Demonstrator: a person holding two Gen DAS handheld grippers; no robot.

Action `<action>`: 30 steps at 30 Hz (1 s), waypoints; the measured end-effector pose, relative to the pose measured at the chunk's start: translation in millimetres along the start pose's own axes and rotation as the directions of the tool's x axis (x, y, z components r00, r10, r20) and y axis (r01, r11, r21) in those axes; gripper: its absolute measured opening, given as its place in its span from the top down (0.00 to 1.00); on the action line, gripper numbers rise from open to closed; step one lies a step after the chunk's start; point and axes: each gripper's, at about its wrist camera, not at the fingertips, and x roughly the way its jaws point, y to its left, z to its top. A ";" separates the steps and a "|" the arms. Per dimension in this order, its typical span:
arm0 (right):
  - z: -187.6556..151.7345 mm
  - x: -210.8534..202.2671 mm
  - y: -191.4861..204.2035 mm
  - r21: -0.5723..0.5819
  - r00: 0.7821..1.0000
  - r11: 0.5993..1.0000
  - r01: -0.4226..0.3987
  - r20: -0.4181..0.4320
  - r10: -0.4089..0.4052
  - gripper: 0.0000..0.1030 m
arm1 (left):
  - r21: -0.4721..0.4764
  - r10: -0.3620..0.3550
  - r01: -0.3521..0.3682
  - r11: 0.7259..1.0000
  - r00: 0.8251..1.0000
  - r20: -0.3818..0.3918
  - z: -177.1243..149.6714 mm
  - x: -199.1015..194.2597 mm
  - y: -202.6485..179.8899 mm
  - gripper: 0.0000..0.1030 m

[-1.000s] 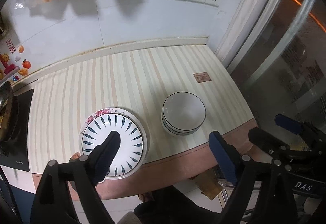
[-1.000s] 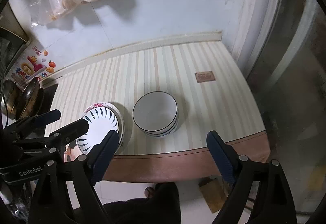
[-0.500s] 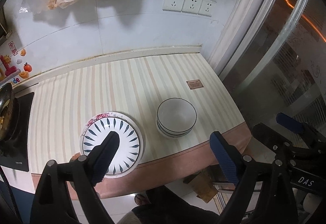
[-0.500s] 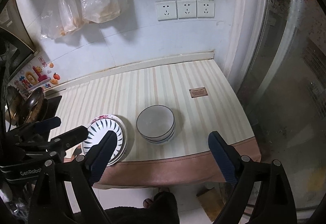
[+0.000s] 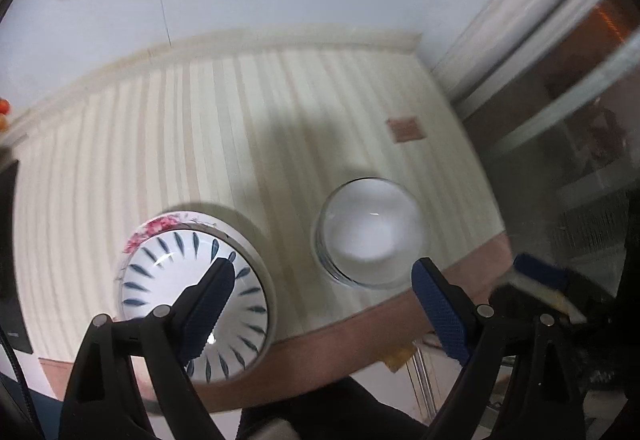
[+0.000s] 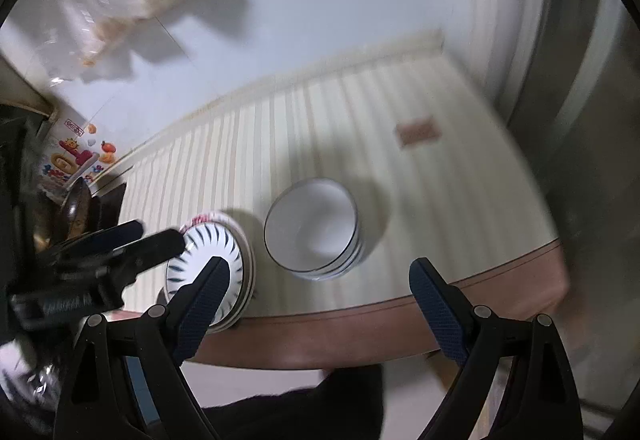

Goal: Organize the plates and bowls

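Both views are closer and blurrier than a second ago: plates and bowls fill more of each picture, so both hands have dropped toward the counter (image 5: 248, 128).

The left gripper (image 5: 320, 290) hangs wide open and empty; one finger overlaps the plates (image 5: 168, 260), a leaf-pattern plate on a flowered one at the counter's front edge, but contact can't be judged.

The right gripper (image 6: 316, 292) is also spread wide and holds nothing, with the bowls (image 6: 310, 226) ahead between its fingers and still apart from them.

The bowls sit stacked just beside the plates, not touching.

Nothing has been picked up yet. This looks like the approach: left toward the plates, right toward the bowls.
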 end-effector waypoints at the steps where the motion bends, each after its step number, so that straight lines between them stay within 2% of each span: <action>1: 4.6 23.1 -9.4 0.028 0.998 0.998 -0.049 -0.040 0.050 0.09 | -0.010 0.003 -0.003 1.000 1.000 -0.028 3.8 13.5 4.9 0.12; 4: 10.2 72.5 -29.0 0.096 0.986 0.989 -0.113 -0.113 0.123 0.09 | -0.047 -0.038 0.032 0.998 0.991 -0.125 17.3 60.6 18.9 0.13; 5: 12.5 95.4 -37.8 0.119 0.980 0.985 -0.124 -0.139 0.140 0.09 | -0.055 -0.059 0.051 0.997 0.986 -0.159 20.6 76.5 21.9 0.17; 7: 13.9 129.4 -48.7 0.165 0.966 0.976 -0.144 -0.190 0.175 0.09 | -0.080 -0.112 0.097 0.992 0.970 -0.215 24.5 103.0 26.2 0.25; 9: 13.8 157.0 -58.7 0.216 0.951 0.960 -0.176 -0.217 0.223 0.09 | -0.120 -0.175 0.148 0.982 0.949 -0.261 26.5 125.0 29.1 0.28; 13: 16.8 193.8 -70.5 0.259 0.930 0.943 -0.210 -0.245 0.274 0.09 | -0.174 -0.283 0.240 0.955 0.910 -0.303 28.3 149.6 28.1 0.28; 15: 17.8 212.8 -75.3 0.279 0.916 0.934 -0.222 -0.269 0.299 0.10 | -0.175 -0.301 0.257 0.951 0.899 -0.319 29.9 157.0 25.2 0.29; 16: 19.3 219.5 -75.6 0.291 0.909 0.928 -0.233 -0.273 0.314 0.11 | -0.179 -0.318 0.272 0.945 0.891 -0.323 30.6 160.1 24.0 0.32; 17: 19.4 225.7 -75.8 0.297 0.902 0.924 -0.242 -0.281 0.327 0.13 | -0.187 -0.332 0.284 0.940 0.884 -0.330 31.0 163.2 23.5 0.40; 18: 18.8 235.4 -77.1 0.310 0.891 0.918 -0.249 -0.299 0.342 0.18 | -0.194 -0.346 0.295 0.936 0.874 -0.341 30.9 166.3 22.4 0.43; 20: 17.3 247.0 -79.4 0.342 0.878 0.904 -0.258 -0.308 0.367 0.24 | -0.186 -0.336 0.288 0.939 0.878 -0.341 30.9 168.6 23.2 0.50; 23: 18.0 259.5 -82.0 0.350 0.877 0.903 -0.250 -0.314 0.365 0.38 | -0.218 -0.361 0.302 0.928 0.874 -0.327 29.1 169.2 28.9 0.49; 25: 17.3 264.5 -83.9 0.375 0.872 0.888 -0.265 -0.299 0.386 0.38 | -0.239 -0.366 0.300 0.924 0.875 -0.317 27.7 166.9 33.5 0.49; 30: 18.1 267.7 -78.6 0.388 0.876 0.883 -0.265 -0.285 0.388 0.38 | -0.235 -0.333 0.269 0.934 0.894 -0.301 25.4 162.3 32.7 0.49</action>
